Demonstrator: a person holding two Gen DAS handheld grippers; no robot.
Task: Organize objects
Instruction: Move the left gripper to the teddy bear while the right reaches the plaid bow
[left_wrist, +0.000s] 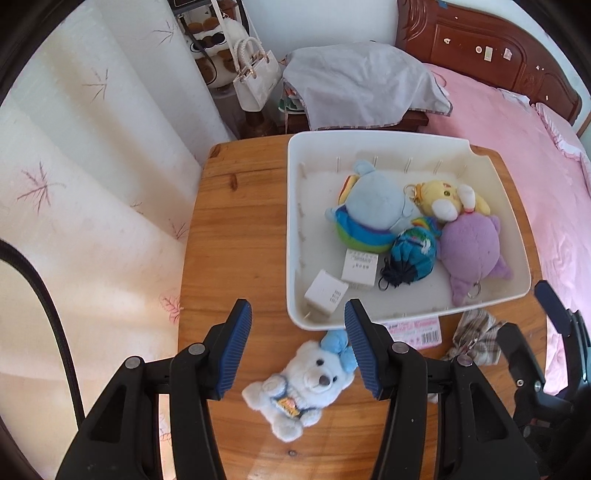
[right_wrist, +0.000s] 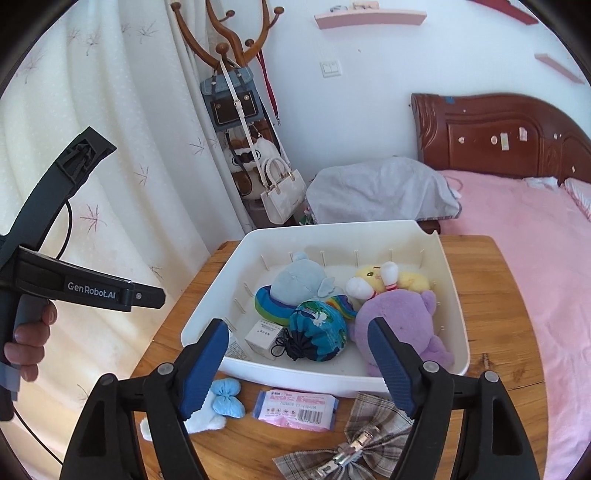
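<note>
Hovering my spread, empty left gripper (left_wrist: 297, 345) over the bear (left_wrist: 299, 387), right gripper (right_wrist: 301, 365) spread empty, tray (left_wrist: 295, 221) nearly filled.

Soft daylight fills both my views, coming through the pale curtain (left_wrist: 92, 155) on my left, which glows almost washed out. The wooden table (left_wrist: 236, 229) carries a faint sheen near me, and the white tray (left_wrist: 295, 236) throws only weak shadows inside its walls. My fisheye lenses bend straight lines hard toward the edges, and black corners ring each picture. The centre is sharp; the far headboard (right_wrist: 498, 136) and the rim areas look slightly soft. No motion blur shows.
</note>
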